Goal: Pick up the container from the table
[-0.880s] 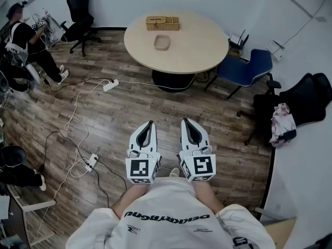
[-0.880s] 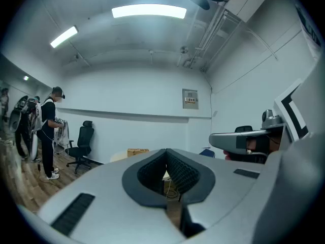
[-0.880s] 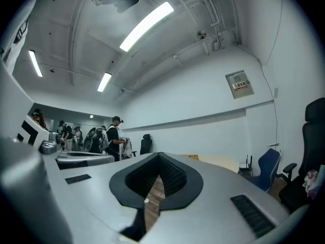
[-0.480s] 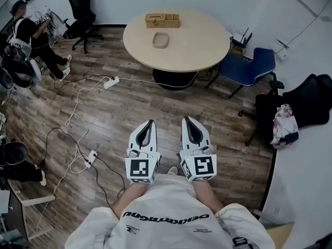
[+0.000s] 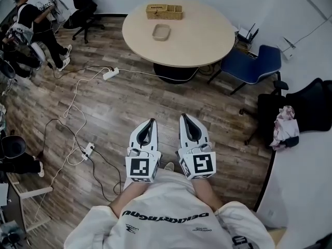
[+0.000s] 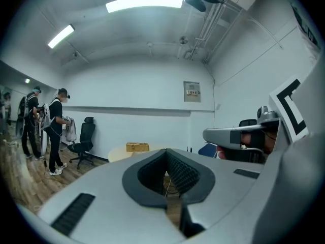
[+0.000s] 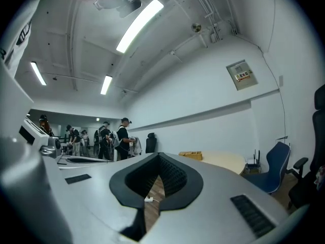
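Container, a shallow tan tray, sits on the round tabletop toward its near-left part, well apart from both grippers, w/ open wood floor between. Left gripper and right gripper are held side by side close to the body, both pointing far, toward the table. Each has its fingers pressed together at the tips w/ nothing in them; gripper views show only the room through the gap behind the tips. Container lies straight ahead and far, approx. in line w/ the left gripper, so left looks marginally better placed, though the diff. is small. Its long axis seems to run near-far, but it's too small to be sure. A wicker basket sits just beyond it at the far edge, long axis left-right. Judgement: approach not yet made. Next needs a walk-up, then fingers spread over a rim.
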Demonstrator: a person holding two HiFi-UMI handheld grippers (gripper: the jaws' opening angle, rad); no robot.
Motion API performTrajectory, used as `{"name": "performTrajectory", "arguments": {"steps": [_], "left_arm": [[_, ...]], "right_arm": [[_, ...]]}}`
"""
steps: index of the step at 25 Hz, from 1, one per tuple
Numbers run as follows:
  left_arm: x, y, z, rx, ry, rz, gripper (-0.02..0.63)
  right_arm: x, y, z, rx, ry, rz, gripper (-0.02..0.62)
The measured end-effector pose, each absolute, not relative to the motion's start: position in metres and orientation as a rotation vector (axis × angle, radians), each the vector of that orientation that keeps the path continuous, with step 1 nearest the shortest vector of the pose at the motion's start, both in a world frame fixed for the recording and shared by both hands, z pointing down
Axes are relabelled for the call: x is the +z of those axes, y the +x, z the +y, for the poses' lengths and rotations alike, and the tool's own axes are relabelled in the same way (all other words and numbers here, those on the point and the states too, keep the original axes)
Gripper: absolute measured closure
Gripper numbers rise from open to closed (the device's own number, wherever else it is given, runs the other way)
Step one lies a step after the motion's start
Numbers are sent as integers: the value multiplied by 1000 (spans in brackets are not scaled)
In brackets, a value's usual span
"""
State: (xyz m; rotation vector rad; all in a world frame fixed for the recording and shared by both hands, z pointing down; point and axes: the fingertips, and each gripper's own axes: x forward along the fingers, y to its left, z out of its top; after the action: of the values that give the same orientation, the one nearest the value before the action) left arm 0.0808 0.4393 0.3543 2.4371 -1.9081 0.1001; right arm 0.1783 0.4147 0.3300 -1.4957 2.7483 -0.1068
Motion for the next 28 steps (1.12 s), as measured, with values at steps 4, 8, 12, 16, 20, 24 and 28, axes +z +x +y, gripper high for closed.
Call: {"name": "performTrajectory", "arguments": {"steps": [4,8,12,16,20,24,28], "left_arm": [[361,75,407,69,2443,-1905,591],[367,61,364,78,2456,-1870,591],[362,43,314,69,2449,-1847,591],[355,21,253,62,2490,-1807,591],[343,-7,191,74,2515,-1775,591],[336,-32,134,88,2569,-1719,591],[337,-53,92,114,2628,-1650,591]], "right_arm": [[339,172,382,-118,-1502,2757,563],[341,154,341,-123,-1506,2772,563],[338,137,292,-132,-1535,2769,563],[332,112,235,-133,-1582,2750,563],[320,87,176,-133,-1637,2714,563],[315,61,121,-148,-1698,2666,563],[317,37,81,-174,-1741,2633,563]]}}
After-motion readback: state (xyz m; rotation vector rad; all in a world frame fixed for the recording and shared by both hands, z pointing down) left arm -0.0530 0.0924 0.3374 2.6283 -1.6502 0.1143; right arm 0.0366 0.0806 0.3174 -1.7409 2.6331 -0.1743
